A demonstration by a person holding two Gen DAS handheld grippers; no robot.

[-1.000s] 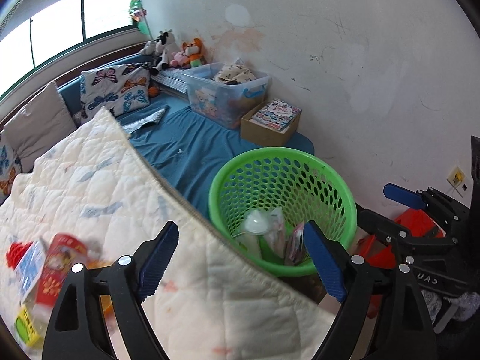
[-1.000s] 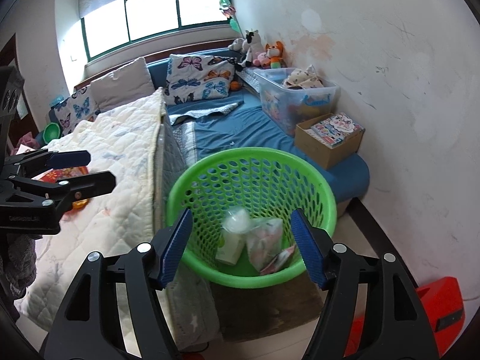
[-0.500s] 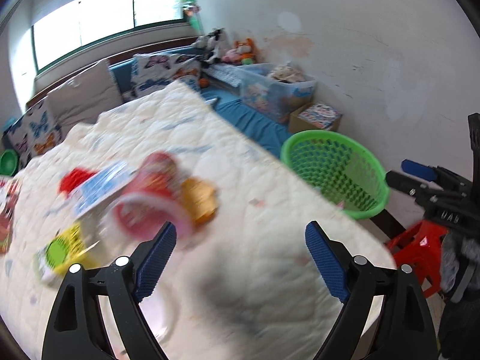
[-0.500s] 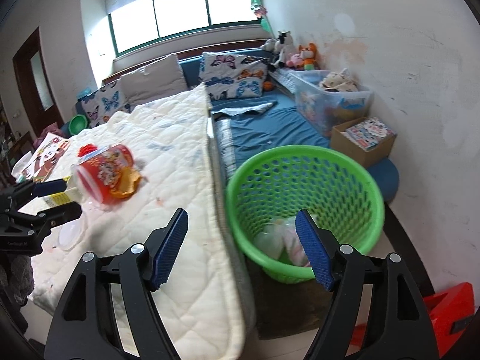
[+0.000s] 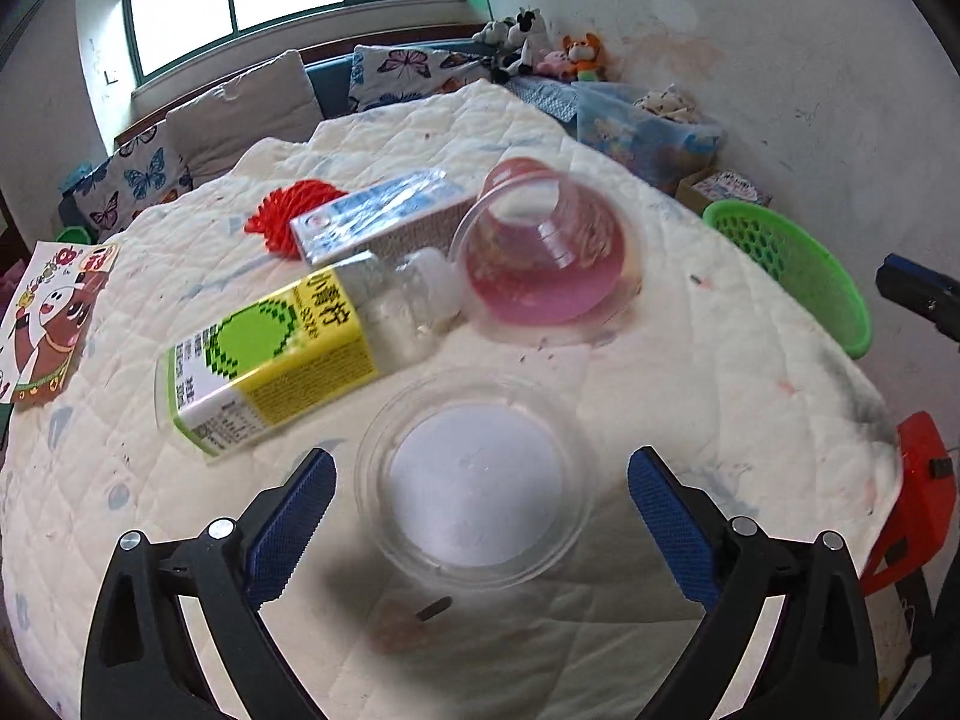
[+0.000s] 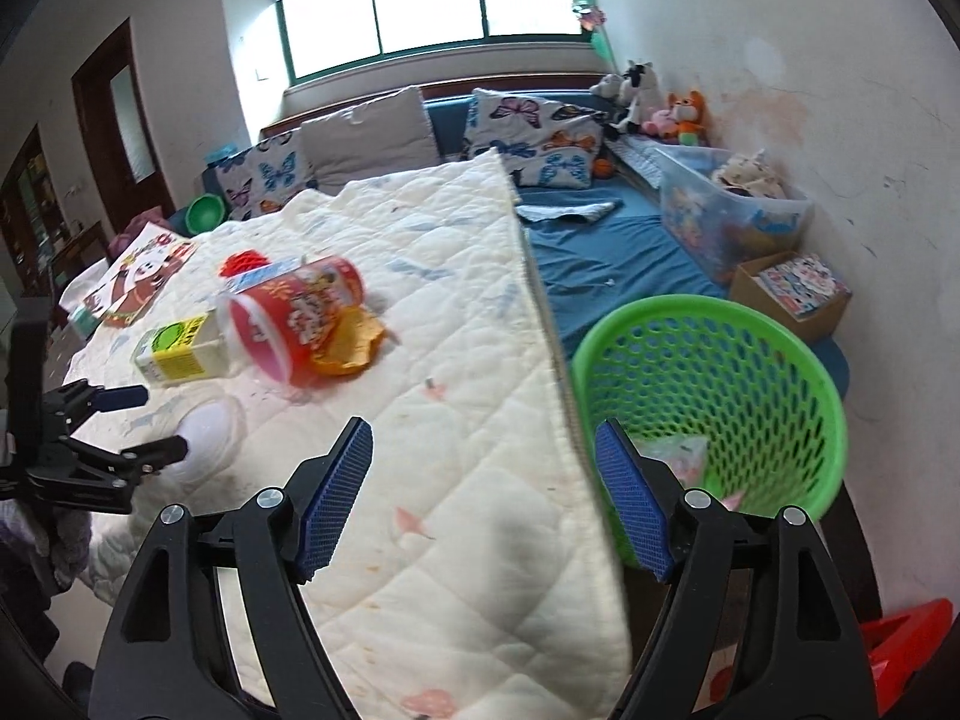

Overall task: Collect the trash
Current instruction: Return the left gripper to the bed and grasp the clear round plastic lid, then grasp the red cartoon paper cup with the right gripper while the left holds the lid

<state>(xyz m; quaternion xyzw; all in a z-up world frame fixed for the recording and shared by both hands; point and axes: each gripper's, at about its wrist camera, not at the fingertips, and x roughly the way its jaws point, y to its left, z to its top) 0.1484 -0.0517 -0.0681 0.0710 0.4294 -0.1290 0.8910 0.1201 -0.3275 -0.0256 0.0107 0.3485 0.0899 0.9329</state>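
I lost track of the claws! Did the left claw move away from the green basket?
Yes. The left claw swung away from the green basket, now off at the right edge of its view, and hangs open over the clear plastic lid on the quilt.

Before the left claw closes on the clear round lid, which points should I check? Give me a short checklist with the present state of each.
1. Left claw open: ok.
2. Clear lid lies between its fingers: ok.
3. Left claw low enough to pinch the flat lid: cannot tell.
4. Juice carton out of the closing path: ok, it lies beside the lid.
5. Right claw open and holding nothing: ok.
6. Green basket has room for more: ok, a few pieces at the bottom.
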